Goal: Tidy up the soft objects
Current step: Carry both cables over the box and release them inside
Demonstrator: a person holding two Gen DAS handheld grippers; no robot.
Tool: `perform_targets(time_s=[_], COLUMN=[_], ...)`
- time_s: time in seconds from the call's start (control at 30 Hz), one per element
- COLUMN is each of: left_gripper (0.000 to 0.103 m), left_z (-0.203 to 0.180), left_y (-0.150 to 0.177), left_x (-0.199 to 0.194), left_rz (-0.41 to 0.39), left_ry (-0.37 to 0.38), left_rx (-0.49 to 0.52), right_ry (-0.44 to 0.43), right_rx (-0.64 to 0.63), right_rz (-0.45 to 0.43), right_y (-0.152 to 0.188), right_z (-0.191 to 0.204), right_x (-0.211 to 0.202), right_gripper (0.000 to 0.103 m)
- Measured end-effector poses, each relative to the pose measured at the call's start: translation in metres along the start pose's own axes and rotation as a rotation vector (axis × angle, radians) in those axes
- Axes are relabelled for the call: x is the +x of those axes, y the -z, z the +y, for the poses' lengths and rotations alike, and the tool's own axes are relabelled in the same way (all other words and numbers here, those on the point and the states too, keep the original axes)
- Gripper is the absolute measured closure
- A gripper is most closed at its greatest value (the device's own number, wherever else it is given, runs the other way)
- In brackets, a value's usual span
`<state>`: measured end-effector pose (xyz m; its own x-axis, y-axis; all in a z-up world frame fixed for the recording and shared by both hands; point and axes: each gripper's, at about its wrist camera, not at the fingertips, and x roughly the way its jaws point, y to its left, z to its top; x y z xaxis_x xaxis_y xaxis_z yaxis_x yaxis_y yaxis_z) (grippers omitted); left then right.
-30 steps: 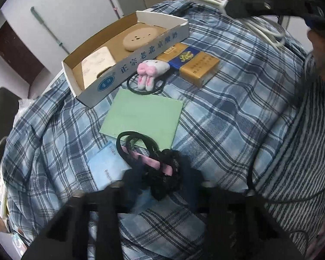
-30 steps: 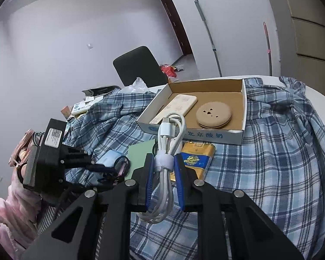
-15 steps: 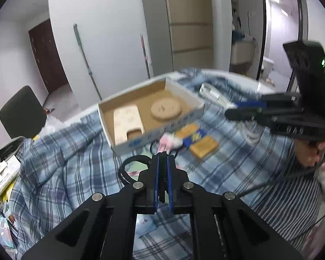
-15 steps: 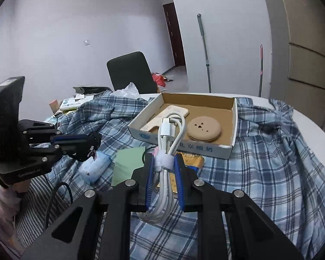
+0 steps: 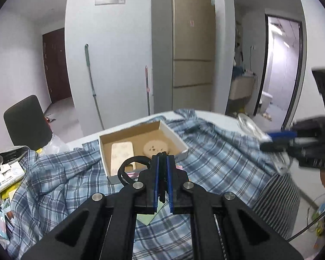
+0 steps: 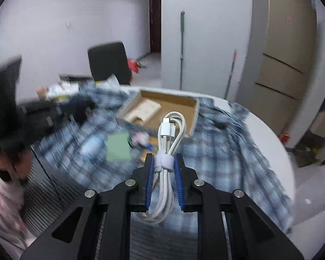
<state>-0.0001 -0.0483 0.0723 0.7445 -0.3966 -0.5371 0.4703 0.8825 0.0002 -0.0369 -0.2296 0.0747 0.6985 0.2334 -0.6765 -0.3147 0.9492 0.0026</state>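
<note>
My left gripper (image 5: 161, 162) is shut on a black hair band (image 5: 127, 169), whose loop sticks out to the left of the blue pads, above the checked cloth. Beyond it lies an open cardboard box (image 5: 175, 135) holding a pale flat case (image 5: 121, 153) and a round beige disc (image 5: 155, 148). My right gripper (image 6: 164, 162) is shut on a coiled white cable (image 6: 171, 130) tied with a white strap, held upright in front of the box (image 6: 196, 117). The right gripper (image 5: 270, 140) also shows at the right of the left wrist view, the left gripper (image 6: 82, 108) blurred at the left of the right wrist view.
A blue checked shirt (image 5: 216, 151) covers a round white table (image 6: 268, 134). A green card (image 6: 119, 147) and a small pink plush (image 6: 140, 137) lie near the box. Clutter (image 5: 4, 175) sits at the left edge, with a dark chair (image 5: 26, 121) behind it. Striped fabric (image 5: 275, 195) hangs at the right.
The left gripper closed on the black hair band and lifted it off the cloth. Both grippers have risen and tilted up; the right one still holds the cable.
</note>
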Motion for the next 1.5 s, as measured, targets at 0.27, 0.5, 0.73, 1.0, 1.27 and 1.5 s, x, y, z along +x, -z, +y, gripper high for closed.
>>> perform_targets(time_s=[0.27, 0.5, 0.73, 1.0, 1.27, 1.5], left_gripper=[0.095, 0.095, 0.095, 0.095, 0.095, 0.095], left_z=[0.002, 0.025, 0.046, 0.062, 0.075, 0.092], left_y=[-0.009, -0.011, -0.036, -0.069, -0.066, -0.045], left_x=[-0.009, 0.013, 0.043, 0.074, 0.116, 0.167], left_rz=[-0.076, -0.162, -0.210, -0.282, -0.268, -0.160], left_ry=[-0.025, -0.144, -0.201, -0.215, -0.241, -0.210], left_rx=[-0.066, -0.126, -0.171, -0.179, -0.198, -0.213], right_ry=[0.078, 0.126, 0.188, 0.128, 0.105, 0.063], right_rx=[0.005, 0.048, 0.003, 0.062, 0.111, 0.139], right_rz=[-0.042, -0.194, -0.330, -0.366, -0.363, -0.271], right_y=[0.015, -0.022, -0.067, -0.102, -0.094, -0.078], right_z=[-0.007, -0.011, -0.011, -0.016, -0.023, -0.034], right_x=[0.047, 0.102, 0.123, 0.160, 0.196, 0.235], right_gripper=[0.085, 0.085, 0.085, 0.085, 0.085, 0.085])
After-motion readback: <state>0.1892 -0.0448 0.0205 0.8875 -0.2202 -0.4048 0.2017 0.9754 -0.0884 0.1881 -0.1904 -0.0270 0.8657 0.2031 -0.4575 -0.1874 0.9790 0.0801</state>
